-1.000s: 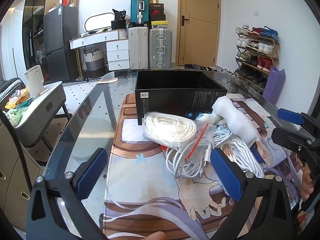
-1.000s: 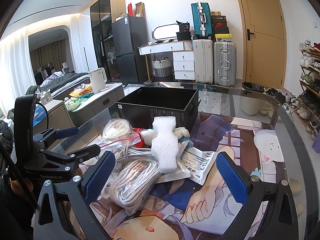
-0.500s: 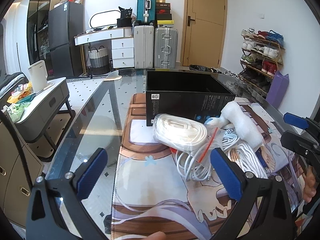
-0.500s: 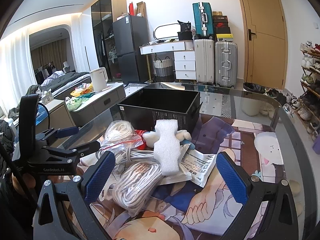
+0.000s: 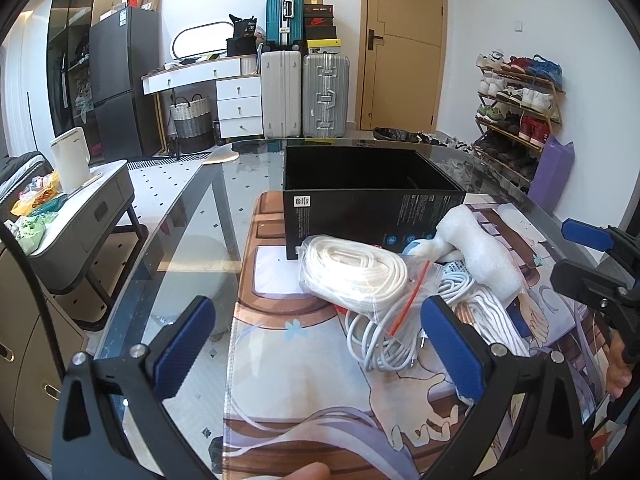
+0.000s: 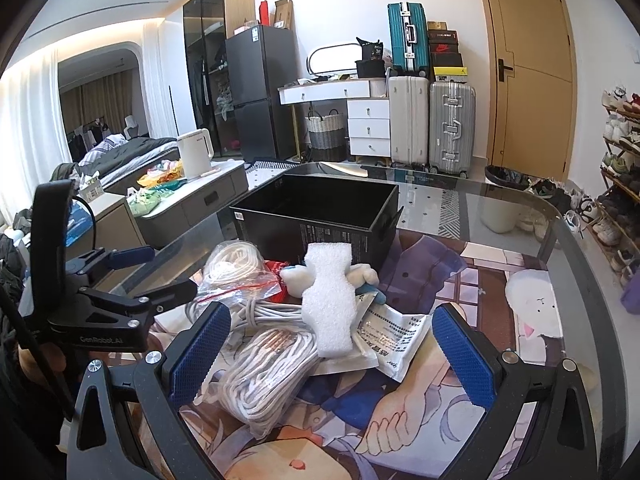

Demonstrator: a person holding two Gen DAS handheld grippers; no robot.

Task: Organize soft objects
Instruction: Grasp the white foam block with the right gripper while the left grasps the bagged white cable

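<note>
A pile of soft things lies on a printed mat in front of an open black box (image 5: 372, 200) (image 6: 320, 216). It holds a bagged white rope coil (image 5: 352, 276) (image 6: 236, 264), loose white cables (image 5: 384, 340) (image 6: 264, 376), a white foam piece (image 5: 476, 252) (image 6: 330, 300), a small plush toy (image 6: 364, 274) and a printed packet (image 6: 394, 344). My left gripper (image 5: 318, 348) is open and empty, short of the rope bag. My right gripper (image 6: 330, 356) is open and empty, its jaws on either side of the cables and foam.
The glass table (image 5: 188, 216) edge runs along the left. The printed mat (image 5: 304, 400) covers its middle. A side cabinet with a kettle (image 5: 72, 164) stands left of the table. Suitcases (image 5: 304, 96), a door and a shoe rack (image 5: 516, 108) line the far walls.
My left gripper has drifted left and back a little, so the pile sits further right in its view. My right gripper has edged slightly closer to the pile. Both stay open.
</note>
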